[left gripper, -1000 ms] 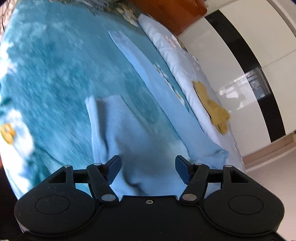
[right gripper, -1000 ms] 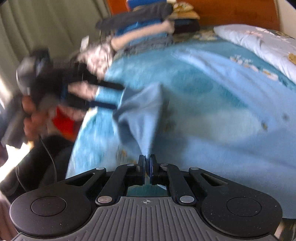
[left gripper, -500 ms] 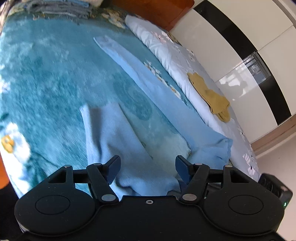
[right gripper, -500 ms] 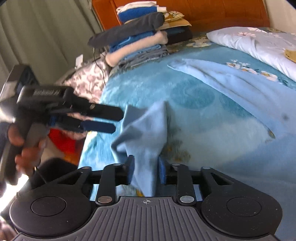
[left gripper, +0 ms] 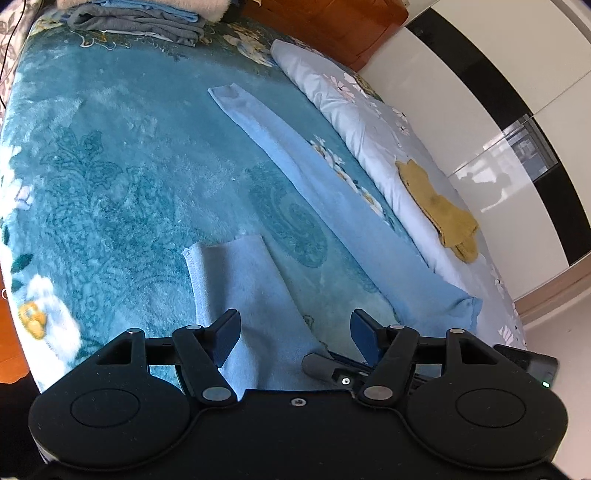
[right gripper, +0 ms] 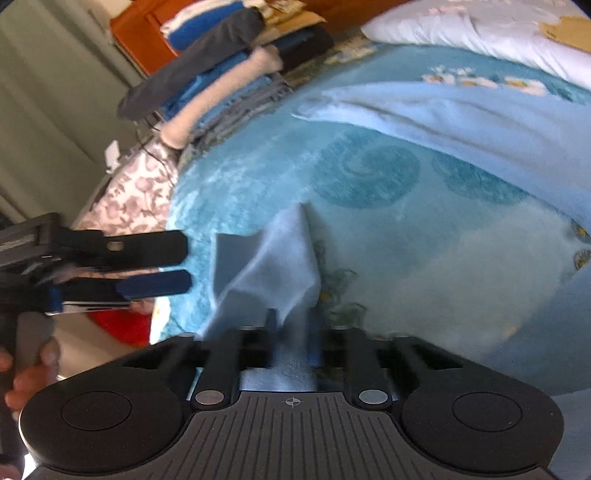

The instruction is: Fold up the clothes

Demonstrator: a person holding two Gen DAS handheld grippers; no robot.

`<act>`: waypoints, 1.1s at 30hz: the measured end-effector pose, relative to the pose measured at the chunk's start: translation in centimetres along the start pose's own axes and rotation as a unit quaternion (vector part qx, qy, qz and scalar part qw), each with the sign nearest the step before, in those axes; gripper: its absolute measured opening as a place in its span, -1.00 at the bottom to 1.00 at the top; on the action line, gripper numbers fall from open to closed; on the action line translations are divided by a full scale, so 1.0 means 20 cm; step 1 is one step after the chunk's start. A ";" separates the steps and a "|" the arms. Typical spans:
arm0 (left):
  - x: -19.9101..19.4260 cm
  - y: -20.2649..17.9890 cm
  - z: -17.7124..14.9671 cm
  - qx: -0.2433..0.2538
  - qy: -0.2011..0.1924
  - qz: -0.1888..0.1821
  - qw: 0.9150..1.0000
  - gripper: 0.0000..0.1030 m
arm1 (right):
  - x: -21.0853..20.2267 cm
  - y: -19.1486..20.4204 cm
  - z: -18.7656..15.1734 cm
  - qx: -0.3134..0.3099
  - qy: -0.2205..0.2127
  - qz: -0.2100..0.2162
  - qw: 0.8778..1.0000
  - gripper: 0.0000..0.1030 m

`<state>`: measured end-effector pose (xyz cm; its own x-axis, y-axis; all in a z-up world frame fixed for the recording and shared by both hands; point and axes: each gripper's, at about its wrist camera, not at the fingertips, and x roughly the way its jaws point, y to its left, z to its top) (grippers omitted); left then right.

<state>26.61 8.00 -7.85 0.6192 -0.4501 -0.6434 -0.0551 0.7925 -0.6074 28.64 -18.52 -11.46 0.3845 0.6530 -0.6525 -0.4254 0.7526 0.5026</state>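
since a second ago my right claw (right gripper: 291, 332) let go, then closed again on the light blue cloth (left gripper: 255, 302) at the blanket's (left gripper: 110, 177) near edge; left claw (left gripper: 295, 332) apart, empty, open blanket ahead.

In the right wrist view, the fingertips of the right gripper (right gripper: 291, 332) are blurred and partly hidden by the light blue fleece garment (right gripper: 273, 266).

Teal floral blanket (left gripper: 110, 177), white wardrobe (left gripper: 461, 122), orange headboard (left gripper: 332, 22).
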 end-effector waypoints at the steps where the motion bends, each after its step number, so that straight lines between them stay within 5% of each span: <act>1: 0.01 0.00 0.00 0.000 0.003 0.002 1.000 0.24 | -0.01 0.03 0.00 -0.010 -0.006 0.002 1.000 -0.84; 9: 0.03 0.00 -0.04 -0.002 0.021 0.008 1.000 0.30 | -0.01 0.36 -0.12 -0.205 -0.008 -0.016 0.979 -0.85; 15: 0.04 -0.04 -0.05 0.022 0.018 0.037 0.999 0.29 | 0.04 0.48 -0.23 -0.272 0.009 -0.024 0.962 -0.85; 18: 0.05 -0.02 -0.06 0.018 0.006 0.050 0.999 0.07 | 0.03 0.48 -0.24 -0.268 0.008 -0.025 0.963 -0.85; 19: 0.05 -0.01 -0.06 0.015 0.001 0.052 0.999 -0.26 | 0.03 0.47 -0.24 -0.266 0.008 -0.026 0.963 -0.84; 22: 0.04 0.03 -0.07 0.005 -0.009 0.055 0.998 -0.85 | -0.02 0.44 -0.24 -0.249 -0.004 -0.030 0.968 -0.81; 26: 0.01 0.06 -0.08 0.005 -0.022 0.059 0.998 -0.94 | -0.23 0.31 -0.24 -0.194 -0.050 -0.035 0.979 -0.47; 29: -0.01 0.07 -0.08 -0.001 -0.034 0.051 0.998 -0.96 | -0.47 0.08 -0.27 -0.115 -0.105 -0.089 0.984 -0.19; 31: -0.03 0.08 -0.08 -0.001 -0.042 0.042 0.998 -0.97 | -0.65 -0.13 -0.33 -0.038 -0.142 -0.159 0.976 -0.19; 33: -0.07 0.07 -0.07 0.005 -0.054 0.033 0.998 -0.98 | -0.86 -0.40 -0.41 0.084 -0.191 -0.226 0.952 -0.19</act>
<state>24.61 9.08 -8.46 0.6946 -0.3505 -0.6282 -0.0915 0.8231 -0.5604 18.76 -36.45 -8.95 0.7805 0.2191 -0.5855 -0.0217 0.9455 0.3249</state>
